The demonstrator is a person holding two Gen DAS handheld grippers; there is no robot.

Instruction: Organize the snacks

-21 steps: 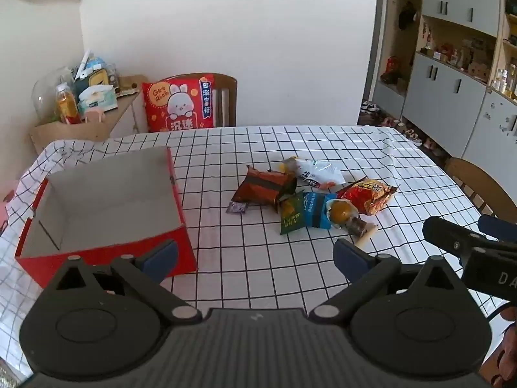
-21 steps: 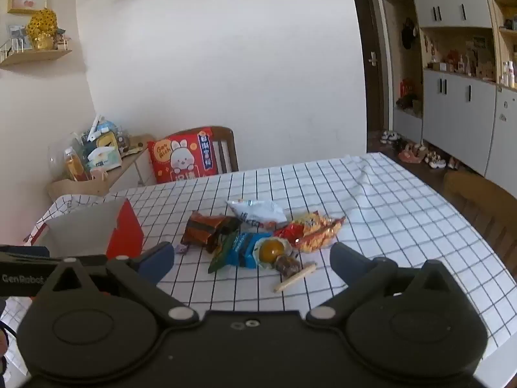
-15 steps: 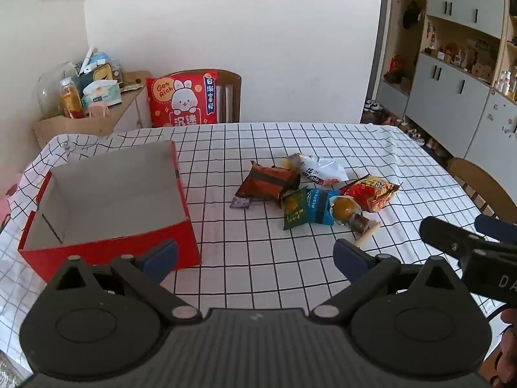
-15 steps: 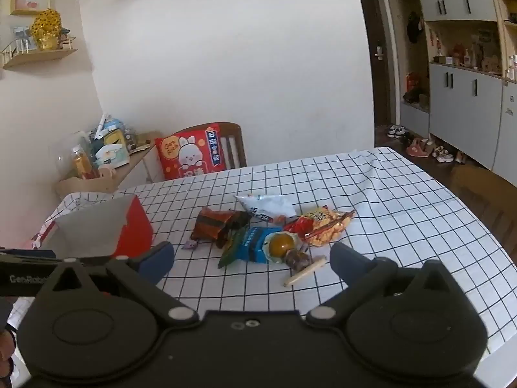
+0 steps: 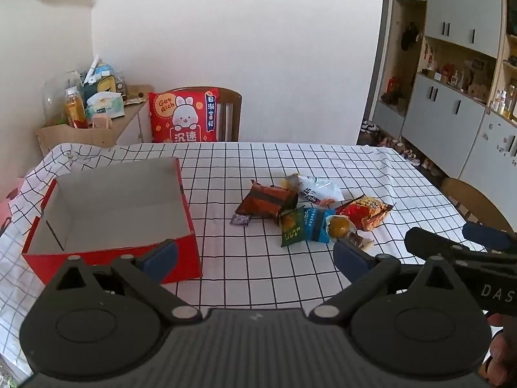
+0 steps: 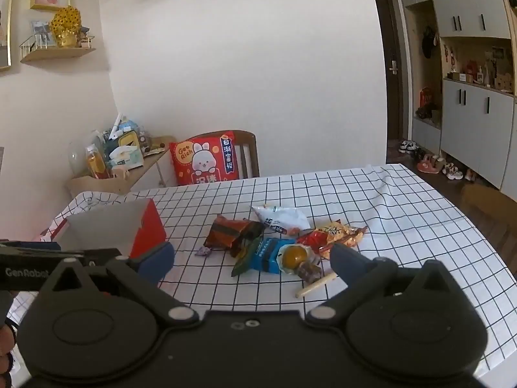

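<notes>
Since a moment ago both views have been lifted and drawn slightly back, so the snack pile (image 5: 310, 213) is seen farther down the checked worktop (image 5: 323, 165); nothing has been picked yet, and the red box (image 5: 110, 213) is left empty, well apart from the pile. The left gripper (image 5: 255, 253) and right gripper (image 6: 250, 260) are held above the near edge, tilted downward toward the snacks, jaws spread fully apart with nothing between them.

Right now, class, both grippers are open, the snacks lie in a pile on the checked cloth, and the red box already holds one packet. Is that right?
Not quite: the red box holds nothing, as the left wrist view shows. The rest stands: the left gripper and right gripper are open, and the snacks lie piled on the checked cloth.
</notes>
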